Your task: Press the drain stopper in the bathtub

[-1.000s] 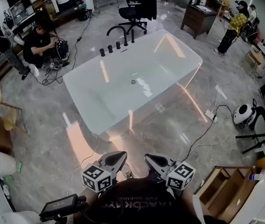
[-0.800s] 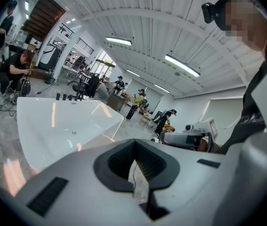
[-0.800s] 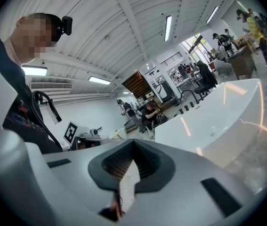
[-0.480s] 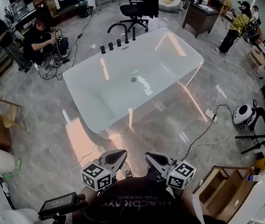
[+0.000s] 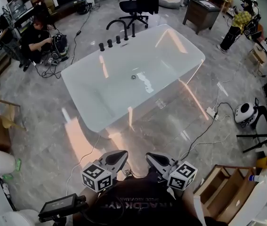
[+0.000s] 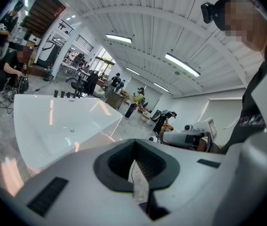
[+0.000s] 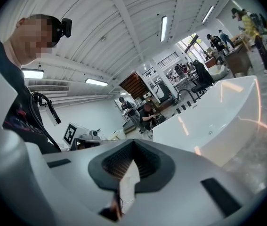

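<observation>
left claw [image 5: 121,155]: pressed together, nothing between the pads; only floor shows through the slit behind the tips. held low against my body, tips aimed ahead at the tub.
right claw [image 5: 149,157]: also pressed together and empty, level with the left, close beside it but not touching.
reason for hold: my judgement is that both are parked for the walk-in. nothing needs gripping, and closed tips make a firm single point for pushing.
tub [image 5: 106,96]: white, freestanding, empty and dry by the look of it. it sits at an angle across my front, well apart from both claws, with bare floor [image 5: 53,140] between us.
stopper [image 5: 133,77]: small round metal disc on the tub bottom, about mid-length, nearer the faucet [image 5: 117,28] side. too small to tell whether it sits up or down.
task stage: approach only; no contact made.
next move, as i judge it: step to the near rim, reach one claw over and down, and press straight on the disc.
hazards: a cable [image 5: 204,131] trails across the floor at right. the stopper lies deep past the near wall, so a long lean is likely. the glossy surface could let the tips slide off the disc.
</observation>
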Available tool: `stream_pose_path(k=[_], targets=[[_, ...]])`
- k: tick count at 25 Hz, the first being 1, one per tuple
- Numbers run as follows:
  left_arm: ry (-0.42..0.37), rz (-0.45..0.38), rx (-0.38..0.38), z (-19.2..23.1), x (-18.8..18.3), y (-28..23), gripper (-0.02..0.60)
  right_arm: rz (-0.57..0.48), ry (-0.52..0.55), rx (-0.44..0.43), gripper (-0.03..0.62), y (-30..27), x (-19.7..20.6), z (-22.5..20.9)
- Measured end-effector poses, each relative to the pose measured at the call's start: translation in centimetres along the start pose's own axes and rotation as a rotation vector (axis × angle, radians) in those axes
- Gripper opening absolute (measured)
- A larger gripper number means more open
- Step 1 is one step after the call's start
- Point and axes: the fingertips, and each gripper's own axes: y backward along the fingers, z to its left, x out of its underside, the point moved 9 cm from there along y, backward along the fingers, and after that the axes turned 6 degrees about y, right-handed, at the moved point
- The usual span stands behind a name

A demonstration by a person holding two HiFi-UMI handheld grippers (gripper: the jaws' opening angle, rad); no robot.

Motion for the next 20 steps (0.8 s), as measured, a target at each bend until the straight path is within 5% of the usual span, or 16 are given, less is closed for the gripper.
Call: stream_pose_path(k=[20], targets=[[0.002, 0.004, 0.018, 0.1, -0.6, -1.1, 0.011, -0.002, -0.004, 0.019, 0.015, 0.3, -0.6, -0.5]])
